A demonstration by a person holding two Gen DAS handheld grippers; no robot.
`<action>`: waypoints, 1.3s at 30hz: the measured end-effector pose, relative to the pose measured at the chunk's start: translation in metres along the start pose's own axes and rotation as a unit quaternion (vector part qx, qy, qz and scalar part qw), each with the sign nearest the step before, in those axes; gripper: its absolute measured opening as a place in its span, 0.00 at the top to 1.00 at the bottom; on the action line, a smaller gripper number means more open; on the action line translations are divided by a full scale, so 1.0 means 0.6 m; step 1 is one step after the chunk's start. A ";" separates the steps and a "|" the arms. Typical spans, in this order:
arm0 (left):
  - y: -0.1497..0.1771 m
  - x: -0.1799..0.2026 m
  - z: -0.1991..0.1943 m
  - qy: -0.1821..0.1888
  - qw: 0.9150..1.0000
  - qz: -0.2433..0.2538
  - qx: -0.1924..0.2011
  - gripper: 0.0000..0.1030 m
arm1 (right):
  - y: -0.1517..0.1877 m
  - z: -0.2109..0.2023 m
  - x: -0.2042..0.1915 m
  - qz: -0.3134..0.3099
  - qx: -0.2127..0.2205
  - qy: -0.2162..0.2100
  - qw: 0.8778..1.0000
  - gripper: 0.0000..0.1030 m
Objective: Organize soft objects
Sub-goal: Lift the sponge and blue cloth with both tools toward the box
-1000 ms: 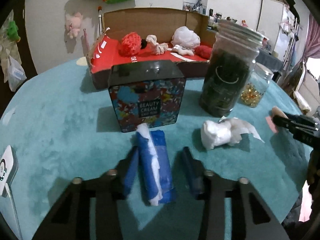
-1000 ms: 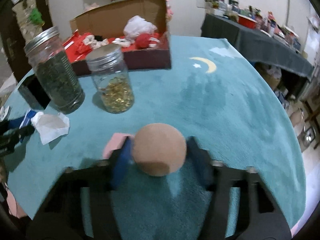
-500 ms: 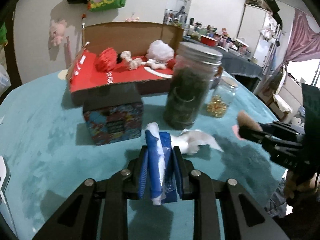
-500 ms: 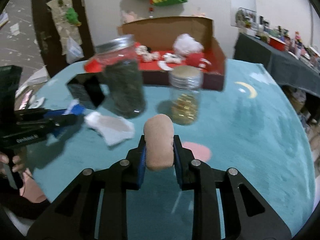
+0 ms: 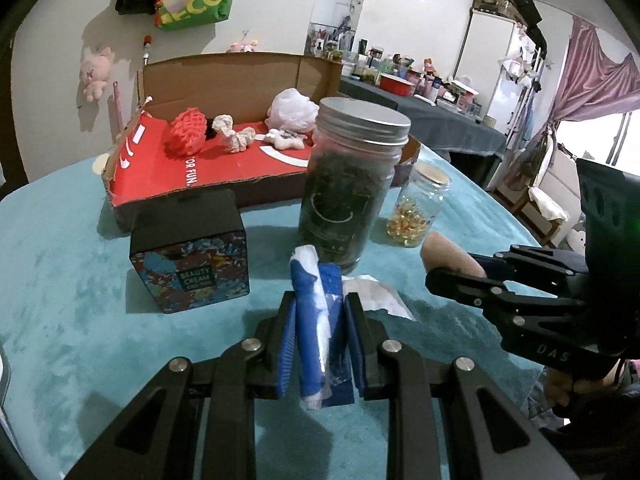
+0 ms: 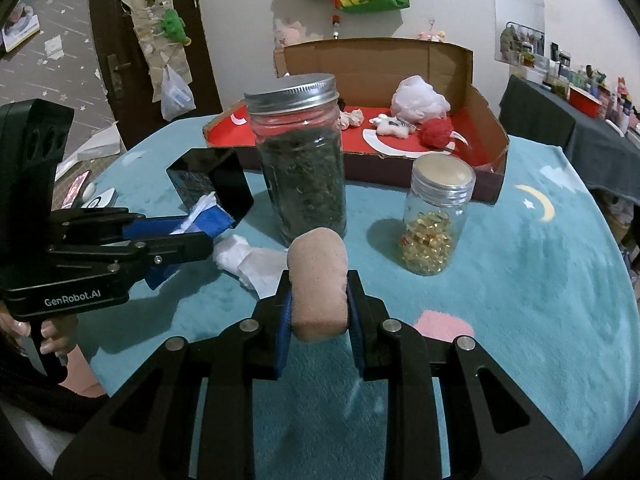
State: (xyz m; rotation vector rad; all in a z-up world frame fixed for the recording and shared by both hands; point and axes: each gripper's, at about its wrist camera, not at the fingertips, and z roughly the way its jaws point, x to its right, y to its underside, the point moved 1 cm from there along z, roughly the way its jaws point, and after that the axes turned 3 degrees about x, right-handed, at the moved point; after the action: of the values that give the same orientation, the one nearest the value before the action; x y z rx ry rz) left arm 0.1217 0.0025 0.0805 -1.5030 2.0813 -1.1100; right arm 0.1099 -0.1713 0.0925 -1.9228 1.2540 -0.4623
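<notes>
My left gripper (image 5: 320, 336) is clamped narrow on a blue-and-white roll (image 5: 318, 320), lifted clear of the teal table cover (image 5: 72, 320). My right gripper (image 6: 319, 304) is pinched just as tight on a tan sponge puff (image 6: 318, 284), also off the surface. From the left wrist view the right tool sits at about 3 o'clock.

Just past my loads, a crumpled white tissue (image 6: 248, 260) lies loose on the cover, at about 11 o'clock in the right wrist view. Beyond it stand the hard things: a tall jar of dark leaves (image 6: 300, 160) at 12 o'clock, a small jar of golden capsules (image 6: 436, 224) at 1 o'clock, and a black beauty-cream box (image 5: 192, 256) at 10 o'clock in the left view. Farthest is the open cardboard box (image 6: 484, 168) with the red lining, where I judge both loads belong.

The risks, as I see them: the tall jar stands straight between my grippers and the box, so a low carry could clip its lid and topple it. Both loads are squashy and could slip out if my squeeze eases. The two tools are near each other and might collide if they converge on the box.

Count: two soft items held, one tissue on the table, two jars, one cream box. In the cardboard box I make out about four soft things: a red knitted ball (image 5: 186, 136), a white mesh puff (image 5: 292, 110), and two pale scraps, though I cannot be sure of more behind the jar.
</notes>
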 end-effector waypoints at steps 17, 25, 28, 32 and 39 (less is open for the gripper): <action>0.020 -0.038 -0.013 -0.018 0.999 -0.025 -0.006 0.76 | 0.017 0.001 0.026 0.018 -0.013 0.010 1.000 0.78; 0.033 -0.086 -0.033 -0.049 0.998 -0.038 -0.007 0.76 | 0.028 -0.006 0.068 0.034 -0.024 0.026 0.999 0.78; 0.038 -0.107 -0.035 -0.056 0.997 -0.044 -0.010 0.76 | 0.031 -0.007 0.088 0.042 -0.031 0.033 0.998 0.78; 0.045 -0.133 -0.034 -0.070 0.996 -0.049 -0.015 0.76 | 0.034 -0.010 0.111 0.047 -0.036 0.043 0.997 0.78; 0.048 -0.170 -0.034 -0.077 0.996 -0.051 -0.017 0.76 | 0.034 -0.008 0.139 0.055 -0.042 0.046 0.997 0.78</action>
State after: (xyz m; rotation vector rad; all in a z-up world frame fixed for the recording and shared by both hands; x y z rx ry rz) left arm 0.1284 0.1070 0.0553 -1.6720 1.9476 -0.9659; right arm 0.1316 -0.2515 0.0707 -1.9085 1.4503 -0.4516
